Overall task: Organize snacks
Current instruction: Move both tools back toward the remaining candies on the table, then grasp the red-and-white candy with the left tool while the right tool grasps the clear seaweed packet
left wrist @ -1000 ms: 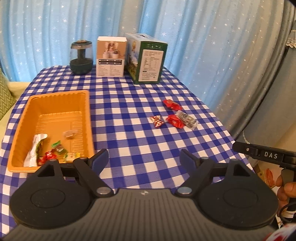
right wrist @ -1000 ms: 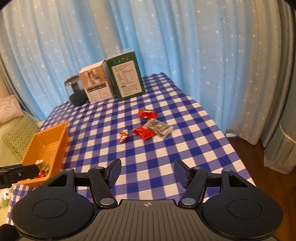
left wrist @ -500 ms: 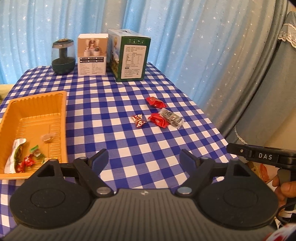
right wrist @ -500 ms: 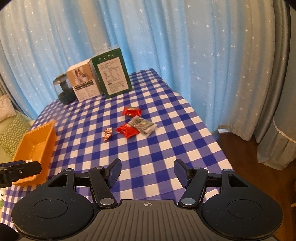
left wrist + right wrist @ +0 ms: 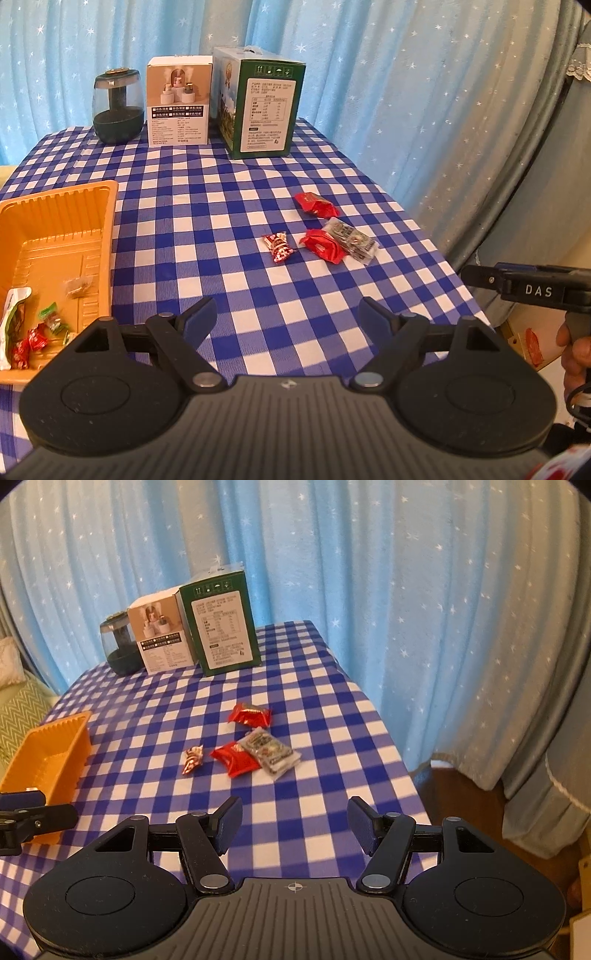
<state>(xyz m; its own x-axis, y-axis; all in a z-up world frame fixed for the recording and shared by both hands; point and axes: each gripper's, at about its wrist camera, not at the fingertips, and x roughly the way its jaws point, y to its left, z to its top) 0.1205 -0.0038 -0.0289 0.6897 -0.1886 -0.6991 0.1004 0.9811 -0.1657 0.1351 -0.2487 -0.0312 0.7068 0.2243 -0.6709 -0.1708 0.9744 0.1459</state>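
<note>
Left gripper point(image 5: 286, 314) and right gripper point(image 5: 293, 821), jaws spread, nothing between them. Ahead of both, well apart on the checked cloth: twist-wrapped candy point(image 5: 193, 759), red packet point(image 5: 235, 757) touching a clear sachet point(image 5: 271, 752), and a second red packet point(image 5: 250, 715) just beyond. To the left gripper's near left, orange tray point(image 5: 103, 206), holding a few sweets. Judged light, soft, crinkly and slippery; best pinched across the packet's padded middle, or at the candy's twisted end.
</note>
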